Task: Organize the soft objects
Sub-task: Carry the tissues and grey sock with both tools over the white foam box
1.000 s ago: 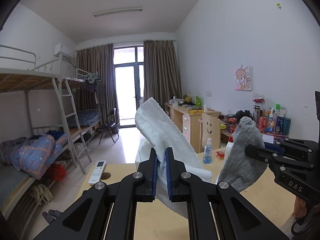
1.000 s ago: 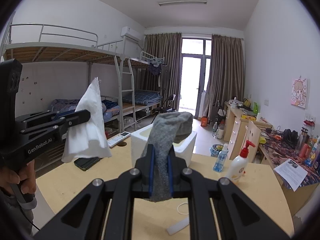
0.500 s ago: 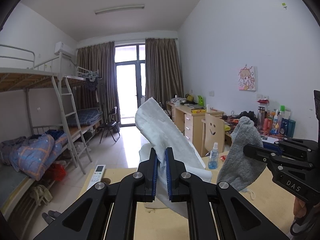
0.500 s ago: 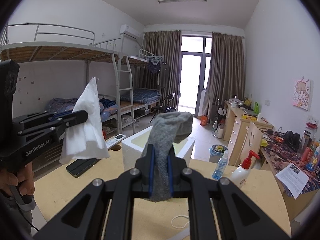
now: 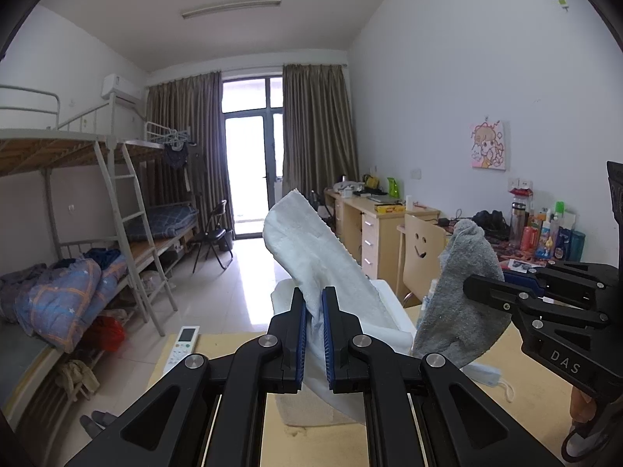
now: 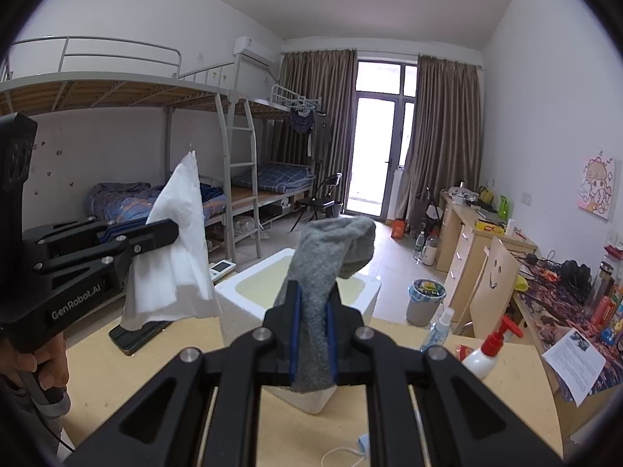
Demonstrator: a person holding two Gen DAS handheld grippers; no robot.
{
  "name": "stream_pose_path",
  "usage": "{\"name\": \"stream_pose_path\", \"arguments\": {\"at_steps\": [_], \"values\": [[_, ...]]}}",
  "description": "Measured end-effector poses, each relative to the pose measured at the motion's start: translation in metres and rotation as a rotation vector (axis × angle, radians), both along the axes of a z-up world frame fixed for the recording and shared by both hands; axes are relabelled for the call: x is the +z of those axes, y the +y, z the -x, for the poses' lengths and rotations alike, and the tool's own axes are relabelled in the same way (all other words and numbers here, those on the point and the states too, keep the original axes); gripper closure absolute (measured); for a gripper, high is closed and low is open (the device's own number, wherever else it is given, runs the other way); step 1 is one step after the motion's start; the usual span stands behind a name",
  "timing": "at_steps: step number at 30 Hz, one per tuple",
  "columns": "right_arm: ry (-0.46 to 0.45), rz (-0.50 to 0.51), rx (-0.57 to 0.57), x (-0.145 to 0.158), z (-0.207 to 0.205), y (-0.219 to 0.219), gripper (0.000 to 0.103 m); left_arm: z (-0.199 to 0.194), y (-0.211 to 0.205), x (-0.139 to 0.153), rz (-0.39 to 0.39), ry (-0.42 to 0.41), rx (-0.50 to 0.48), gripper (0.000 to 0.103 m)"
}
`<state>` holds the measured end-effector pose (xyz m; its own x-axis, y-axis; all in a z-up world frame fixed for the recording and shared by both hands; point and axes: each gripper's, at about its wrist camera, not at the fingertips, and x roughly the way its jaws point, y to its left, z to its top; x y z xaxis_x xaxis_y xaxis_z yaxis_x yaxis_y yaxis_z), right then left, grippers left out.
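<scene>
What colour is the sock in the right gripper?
Grey sock; the right wrist view shows it best.

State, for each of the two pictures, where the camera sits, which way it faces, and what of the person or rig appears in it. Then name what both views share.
Left wrist: rides the left gripper, facing the balcony door; its fingers clamp a white cloth.
Right wrist: rides the right gripper, facing likewise; it clamps a grey sock; a hand shows.
Shared: white box, table, both grippers.
</scene>
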<state>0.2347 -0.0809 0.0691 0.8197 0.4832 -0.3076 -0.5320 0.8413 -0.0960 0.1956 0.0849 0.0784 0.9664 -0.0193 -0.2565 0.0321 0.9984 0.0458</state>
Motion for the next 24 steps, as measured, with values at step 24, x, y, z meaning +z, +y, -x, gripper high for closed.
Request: {"name": "stream_pose_path", "arguments": {"at_steps": [24], "values": [[0.071,0.013,0.010,-0.009,-0.078,0.035,0.088,-0.060,0.015,-0.006,-0.009,0.046,0.063,0.095]]}}
